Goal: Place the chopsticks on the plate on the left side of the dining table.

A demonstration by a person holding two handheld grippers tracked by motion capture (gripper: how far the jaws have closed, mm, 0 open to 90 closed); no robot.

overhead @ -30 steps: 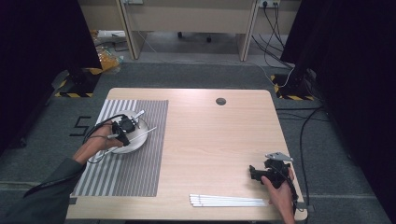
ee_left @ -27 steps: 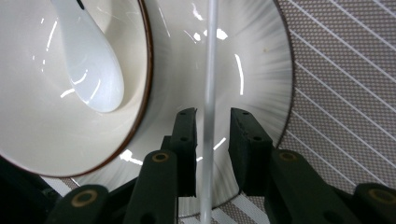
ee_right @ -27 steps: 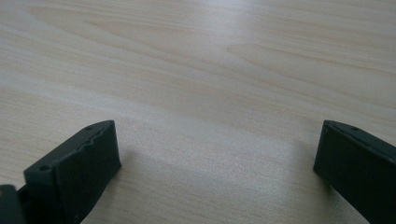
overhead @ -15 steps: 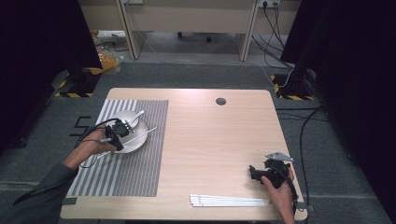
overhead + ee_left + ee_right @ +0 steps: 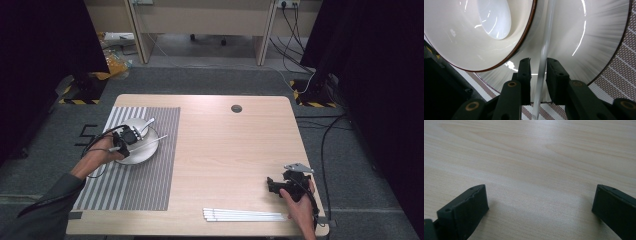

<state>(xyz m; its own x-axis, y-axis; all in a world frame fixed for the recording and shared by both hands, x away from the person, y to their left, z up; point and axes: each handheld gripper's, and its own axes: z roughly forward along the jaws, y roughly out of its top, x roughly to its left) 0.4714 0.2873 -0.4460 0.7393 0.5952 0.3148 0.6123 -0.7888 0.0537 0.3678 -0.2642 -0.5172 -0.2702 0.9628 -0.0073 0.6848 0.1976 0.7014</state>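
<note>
The table (image 5: 225,150) carries a striped mat (image 5: 145,185) under the left gripper (image 5: 129,137), and on that mat sits a white plate (image 5: 599,45) with a bowl (image 5: 469,37) resting on it, just ahead of the jaws. In the left gripper view the jaws stand a little apart with a thin white stick (image 5: 543,57) running between them; narrow gaps show on both sides of it, so the pads do not seem to press, though I cannot tell for sure. The stick's long axis runs straight away from the gripper, along the line of the jaws, over the plate and beside the bowl's rim; its near end lies below the jaw tips over the mat. In the high view the stick slants up to the right from the gripper.

The right gripper (image 5: 280,186) rests on bare wood with its jaws wide apart and holding nothing. A bundle of white sticks (image 5: 245,215) lies on the table just beside it, toward the person.
</note>
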